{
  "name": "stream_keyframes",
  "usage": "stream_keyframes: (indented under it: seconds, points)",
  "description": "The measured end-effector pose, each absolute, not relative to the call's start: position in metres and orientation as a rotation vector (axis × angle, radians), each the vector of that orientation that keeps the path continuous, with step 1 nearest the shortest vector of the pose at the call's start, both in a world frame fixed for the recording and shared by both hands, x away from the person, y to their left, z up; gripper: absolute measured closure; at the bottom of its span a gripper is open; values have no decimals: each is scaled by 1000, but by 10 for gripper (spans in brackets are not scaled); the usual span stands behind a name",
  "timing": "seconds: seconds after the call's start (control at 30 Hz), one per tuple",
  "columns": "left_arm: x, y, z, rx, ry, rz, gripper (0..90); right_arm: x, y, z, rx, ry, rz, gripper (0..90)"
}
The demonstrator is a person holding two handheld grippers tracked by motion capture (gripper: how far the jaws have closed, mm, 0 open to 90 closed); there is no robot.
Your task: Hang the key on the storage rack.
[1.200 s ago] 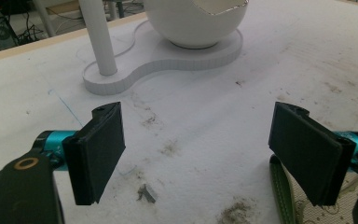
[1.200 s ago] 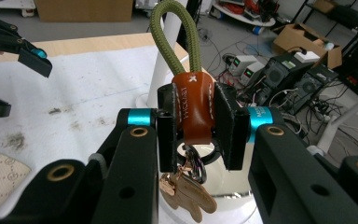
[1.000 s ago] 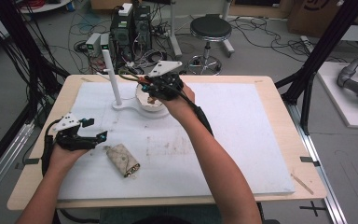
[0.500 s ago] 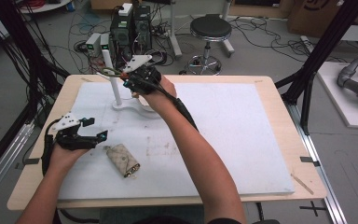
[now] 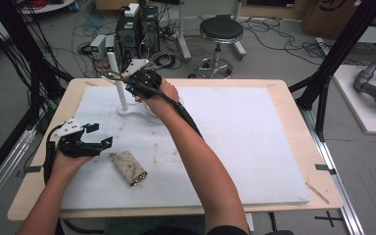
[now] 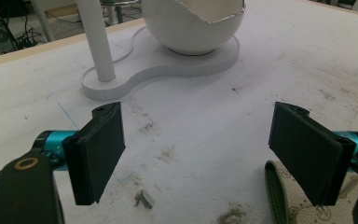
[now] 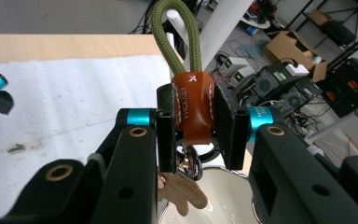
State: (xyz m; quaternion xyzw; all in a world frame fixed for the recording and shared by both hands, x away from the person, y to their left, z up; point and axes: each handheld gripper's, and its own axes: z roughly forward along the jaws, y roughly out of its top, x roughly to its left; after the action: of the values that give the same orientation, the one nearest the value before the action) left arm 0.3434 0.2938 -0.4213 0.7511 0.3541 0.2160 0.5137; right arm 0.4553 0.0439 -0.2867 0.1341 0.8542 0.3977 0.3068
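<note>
High view: right gripper (image 5: 136, 78) beside the white post (image 5: 117, 78), above the bowl stand (image 5: 129, 110); patterned key pouch (image 5: 128, 168) lies near the left gripper (image 5: 95, 142).
Left gripper view: jaws wide apart, empty — pouch at lower right.
Right gripper view: jaws clamp the keychain (image 7: 193, 109) by its leather tab — over the white bowl (image 7: 223, 196).

keychain: olive-green cord loop with a tan-orange leather tab stitched in white (image 7: 193, 112), metal rings and a small pale charm dangling under the tab
keychain state: pinched at the leather tab, off the table, cord loop sticking up and away from the jaws
keychain spot: up over the white round bowl on the flat white stand with an upright post (image 5: 127, 108), close beside the post
high view: keychain too small to make out there
</note>
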Motion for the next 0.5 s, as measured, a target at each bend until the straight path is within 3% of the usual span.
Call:
stream_keyframes:
  seconds: [0.23,0.3,0.4,0.5]
  points:
    - [343,294,-421,1806,851,519,182,462,46,-296,400,2261,991,665]
    - [343,294,-420,1808,849,520,182,464,45,-298,427,2256,990,525]
    - [343,294,-421,1807,850,518,182,463,44,-299,450,2248,1014,413]
    - [343,294,-420,1806,846,519,182,459,35,-297,450,2235,1050,373]
